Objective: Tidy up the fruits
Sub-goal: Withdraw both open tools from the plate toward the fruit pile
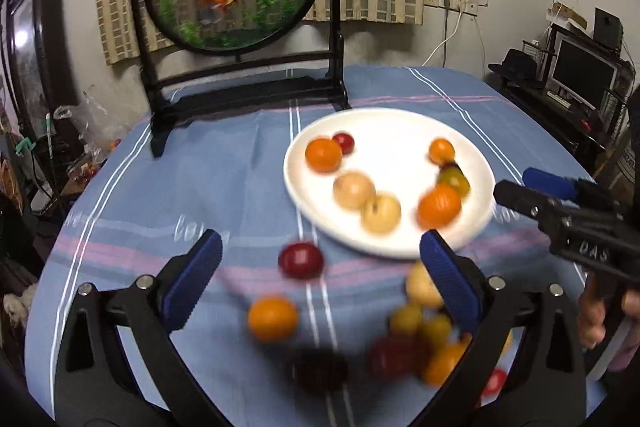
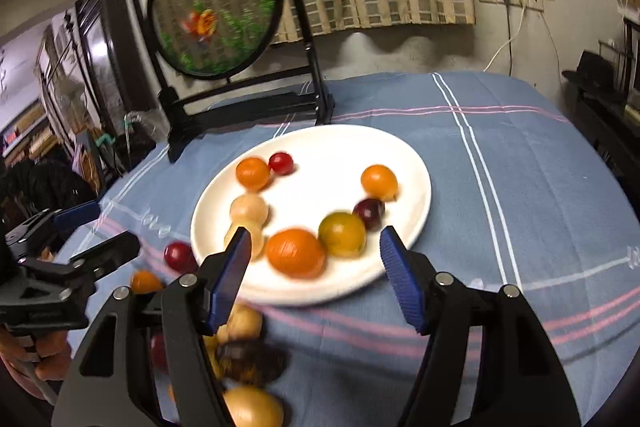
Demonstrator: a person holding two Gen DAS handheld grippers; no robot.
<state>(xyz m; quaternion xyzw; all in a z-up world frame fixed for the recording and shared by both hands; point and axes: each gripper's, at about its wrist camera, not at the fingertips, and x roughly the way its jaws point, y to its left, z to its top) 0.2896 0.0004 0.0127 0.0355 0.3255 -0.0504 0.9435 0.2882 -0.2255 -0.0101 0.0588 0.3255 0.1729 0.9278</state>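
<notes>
fruits (image 1: 416, 343) near left tool (image 1: 320, 263) blurred; both tools released, right tool (image 2: 316, 255) empty.

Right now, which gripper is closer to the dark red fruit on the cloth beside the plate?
Left. The left gripper has the dark red fruit between its open fingers. The right gripper hangs over the plate, off to the side.

Both fisheye views were dim and warm-toned, with dark vignetting in the corners and straight lines bowed toward the edges. The white plate (image 1: 384, 131) was the brightest area, lightly glaring. Fruit on and below the plate was smeared by motion blur, and fruit nearest the lens lay out of focus. Shadows around the plate were soft.
</notes>
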